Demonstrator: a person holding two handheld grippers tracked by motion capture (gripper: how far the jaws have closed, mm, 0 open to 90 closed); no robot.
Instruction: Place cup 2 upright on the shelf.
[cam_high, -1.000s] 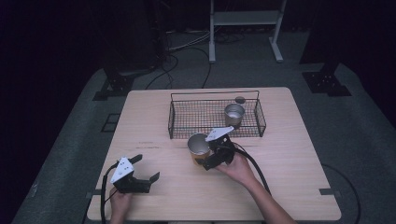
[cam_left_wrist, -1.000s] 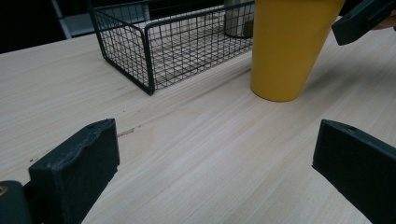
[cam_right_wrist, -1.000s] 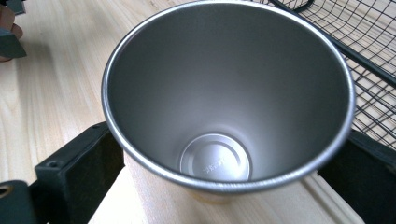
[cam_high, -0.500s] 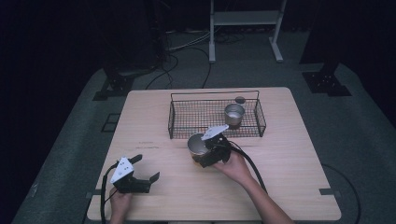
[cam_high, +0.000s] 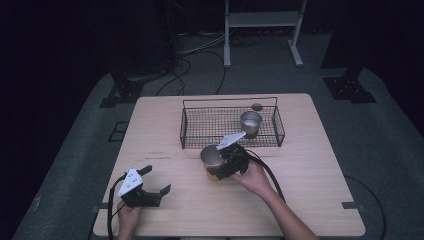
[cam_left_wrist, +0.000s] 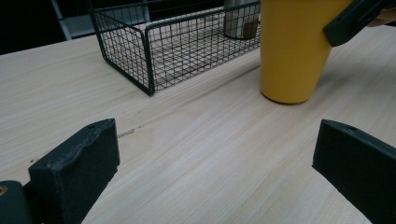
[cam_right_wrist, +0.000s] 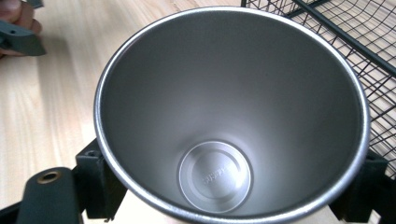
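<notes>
A yellow cup (cam_high: 214, 162) with a steel inside stands upright on the wooden table (cam_high: 310, 165), just in front of the wire basket (cam_high: 230, 102). My right gripper (cam_high: 221, 167) comes at it from the right; its jaws have just been closing, with the cup between them. In the right gripper view the black pads (cam_right_wrist: 95, 179) press on both sides of the cup (cam_right_wrist: 229, 116). My left gripper (cam_high: 156, 180) rests open near the front left edge, holding nothing. The left gripper view looks between its wide jaws towards the cup (cam_left_wrist: 292, 51).
A small steel cup (cam_high: 250, 122) stands in the right part of the basket (cam_left_wrist: 149, 56). A dark little disc (cam_high: 257, 106) lies on the table behind the basket. Cables trail from both grippers. Bare wood lies between the two hands.
The right gripper's jaws have drawn in onto the yellow cup. Both hands and the cup stay where they were.
</notes>
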